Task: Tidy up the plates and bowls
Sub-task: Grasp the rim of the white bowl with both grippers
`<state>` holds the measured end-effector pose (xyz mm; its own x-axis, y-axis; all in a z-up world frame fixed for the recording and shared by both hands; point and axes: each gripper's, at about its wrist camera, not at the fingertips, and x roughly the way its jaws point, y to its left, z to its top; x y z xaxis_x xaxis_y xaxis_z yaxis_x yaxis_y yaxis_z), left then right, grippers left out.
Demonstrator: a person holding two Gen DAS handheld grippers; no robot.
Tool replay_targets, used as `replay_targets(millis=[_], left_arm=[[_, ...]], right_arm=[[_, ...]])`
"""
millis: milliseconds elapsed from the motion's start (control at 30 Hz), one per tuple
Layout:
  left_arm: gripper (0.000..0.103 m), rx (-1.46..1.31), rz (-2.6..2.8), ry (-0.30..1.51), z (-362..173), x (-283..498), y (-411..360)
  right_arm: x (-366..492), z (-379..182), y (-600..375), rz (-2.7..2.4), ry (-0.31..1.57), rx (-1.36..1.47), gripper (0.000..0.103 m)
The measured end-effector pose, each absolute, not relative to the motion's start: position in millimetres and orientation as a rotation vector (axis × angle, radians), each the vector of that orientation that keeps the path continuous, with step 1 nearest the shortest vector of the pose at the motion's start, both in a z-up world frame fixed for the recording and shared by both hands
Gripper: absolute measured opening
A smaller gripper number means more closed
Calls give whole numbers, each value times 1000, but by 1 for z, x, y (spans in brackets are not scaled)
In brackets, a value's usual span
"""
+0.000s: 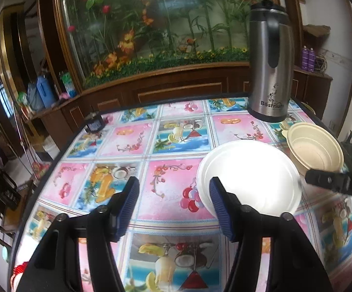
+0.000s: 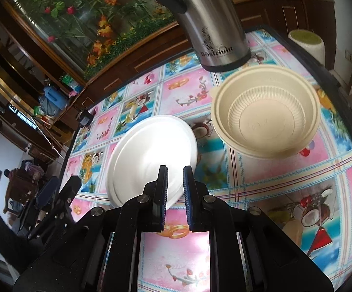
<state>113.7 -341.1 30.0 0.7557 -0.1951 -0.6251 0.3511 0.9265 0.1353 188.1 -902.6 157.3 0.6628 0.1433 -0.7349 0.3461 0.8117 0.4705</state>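
Your left gripper (image 1: 173,194) stands open above the tabletop (image 1: 132,141) with nothing between its blue ribbed pads (image 1: 129,204); its right pad overlaps the near-left rim of the round white foam plate (image 1: 251,175). Your right gripper (image 2: 175,189) is nearly closed, its jaws a narrow slit apart, at the plate's near edge; whether they pinch the rim you cannot tell from these views.

Taking the white plate as the landmark: it lies flat on the fruit-patterned pink and blue tablecloth. Just to its right, not touching, sits the beige ribbed plastic bowl (image 2: 266,112), which looks like two bowls nested. Beyond the plate, behind the bowl, stands the tall stainless-steel flask with a black handle (image 1: 270,58). Far to the plate's left, at the tabletop's edge, is a small dark box (image 1: 94,124).
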Motion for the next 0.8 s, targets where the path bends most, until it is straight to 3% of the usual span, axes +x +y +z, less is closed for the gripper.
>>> replay_targets(millis=[367, 467, 800], left_arm=[[65, 45, -331, 890, 1, 166, -336], [66, 35, -336, 894, 0, 164, -338], [69, -29, -302, 930, -4, 175, -325]], right_arm=[[188, 135, -917, -115, 834, 778, 12], [190, 128, -918, -115, 837, 805, 19], [196, 120, -914, -135, 849, 822, 20]])
